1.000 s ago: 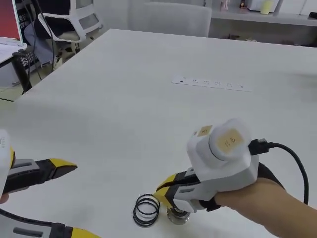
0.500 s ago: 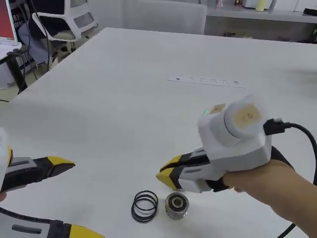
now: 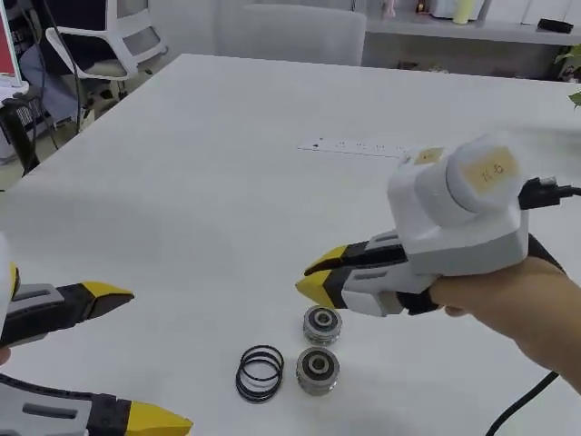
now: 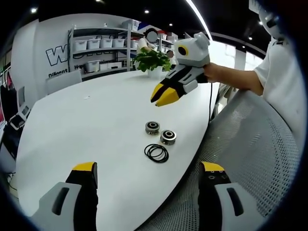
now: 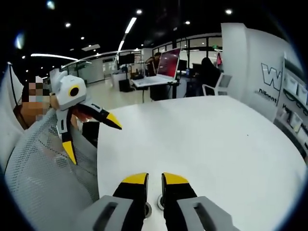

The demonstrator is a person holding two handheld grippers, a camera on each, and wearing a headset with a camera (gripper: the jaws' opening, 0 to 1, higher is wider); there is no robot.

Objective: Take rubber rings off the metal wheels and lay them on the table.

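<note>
Two metal wheels (image 3: 322, 323) (image 3: 317, 370) lie flat near the table's front edge. A small pile of black rubber rings (image 3: 260, 371) rests just left of the nearer wheel. My right gripper (image 3: 313, 280) hovers above the farther wheel, its jaws shut with nothing held. My left gripper (image 3: 136, 359) stands open at the lower left, apart from the parts. The left gripper view shows the wheels (image 4: 153, 127) (image 4: 168, 136), the rings (image 4: 156, 152), the right gripper (image 4: 166, 94) over them, and my own left gripper (image 4: 149, 168). In the right gripper view the right gripper (image 5: 155, 179) is closed and the left gripper (image 5: 94, 139) open.
A white power strip (image 3: 363, 145) lies mid-table beyond the parts. The white table (image 3: 209, 182) spreads wide around them. Office chairs (image 3: 100, 45) stand past its far left corner. A potted plant (image 4: 151, 60) sits at the table's far end in the left gripper view.
My right gripper has lifted up and to the right, away from the wheel by the rings. A second wheel now shows beneath it. The left gripper has stayed put.
</note>
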